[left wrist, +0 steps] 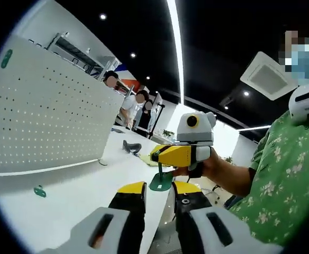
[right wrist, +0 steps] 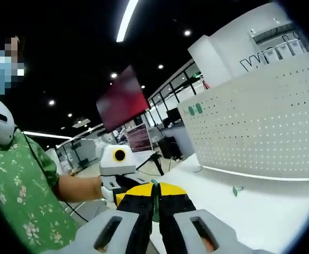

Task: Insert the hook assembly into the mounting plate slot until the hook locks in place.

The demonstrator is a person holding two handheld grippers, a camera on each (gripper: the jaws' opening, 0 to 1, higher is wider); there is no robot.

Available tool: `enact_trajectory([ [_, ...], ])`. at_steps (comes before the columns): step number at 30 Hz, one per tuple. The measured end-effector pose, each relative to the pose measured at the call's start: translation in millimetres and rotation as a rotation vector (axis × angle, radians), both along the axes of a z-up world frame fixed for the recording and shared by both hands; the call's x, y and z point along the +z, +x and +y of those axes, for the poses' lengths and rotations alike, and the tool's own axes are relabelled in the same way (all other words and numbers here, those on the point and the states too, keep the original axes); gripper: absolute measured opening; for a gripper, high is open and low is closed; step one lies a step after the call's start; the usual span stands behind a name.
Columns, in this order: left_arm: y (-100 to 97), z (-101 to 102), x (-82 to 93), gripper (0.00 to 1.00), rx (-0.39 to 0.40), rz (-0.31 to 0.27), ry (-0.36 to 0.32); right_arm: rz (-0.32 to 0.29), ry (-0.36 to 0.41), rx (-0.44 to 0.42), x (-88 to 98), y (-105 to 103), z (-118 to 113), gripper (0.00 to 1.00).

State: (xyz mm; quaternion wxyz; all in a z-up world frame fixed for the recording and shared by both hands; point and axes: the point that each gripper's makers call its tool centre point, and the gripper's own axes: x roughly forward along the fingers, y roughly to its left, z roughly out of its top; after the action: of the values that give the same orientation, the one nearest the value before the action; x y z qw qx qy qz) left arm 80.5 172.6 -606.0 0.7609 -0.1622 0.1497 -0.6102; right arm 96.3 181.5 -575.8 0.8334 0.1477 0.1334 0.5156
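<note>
A green hook piece [left wrist: 161, 181] with a flat rounded base hangs from my right gripper [left wrist: 162, 159], which comes in from the right in a person's hand. It sits just beyond the tips of my left gripper [left wrist: 159, 194], whose yellow-tipped jaws stand apart with nothing between them. In the right gripper view my right gripper [right wrist: 154, 194] is shut on the thin green hook piece [right wrist: 155, 184], seen edge-on. Behind it the person holds my left gripper [right wrist: 115, 161]. A white pegboard panel [left wrist: 48, 116] [right wrist: 260, 121] stands on the table.
Another green hook [left wrist: 40, 191] [right wrist: 237, 189] lies on the white table [left wrist: 80, 196] in front of the pegboard. Green pieces [left wrist: 7, 58] [right wrist: 195, 109] sit on the board. A dark object [left wrist: 131, 146] lies farther back. People stand behind the table.
</note>
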Motion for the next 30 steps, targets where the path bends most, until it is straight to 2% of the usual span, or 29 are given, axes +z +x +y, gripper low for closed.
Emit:
enact_trajectory([
  [9,-1.3,-2.7,4.7,0.18,-0.008,-0.017,-0.015,-0.013,0.009,-0.002,3.9,-0.7,0.0,0.01],
  [15,-2.8,-1.7,9.0,0.17,-0.008,-0.063,-0.017,-0.026,0.015,0.002,7.5,-1.8,-0.6,0.01],
  [20,-3.2,-2.4,6.9,0.17,-0.011,-0.142,0.046,-0.051,-0.017,0.019,6.4,-4.2,0.6,0.01],
  [30,-7.0,0.9,4.1,0.17,-0.051,-0.197,0.106,-0.081,-0.090,0.065,3.4,-11.7,1.1,0.01],
])
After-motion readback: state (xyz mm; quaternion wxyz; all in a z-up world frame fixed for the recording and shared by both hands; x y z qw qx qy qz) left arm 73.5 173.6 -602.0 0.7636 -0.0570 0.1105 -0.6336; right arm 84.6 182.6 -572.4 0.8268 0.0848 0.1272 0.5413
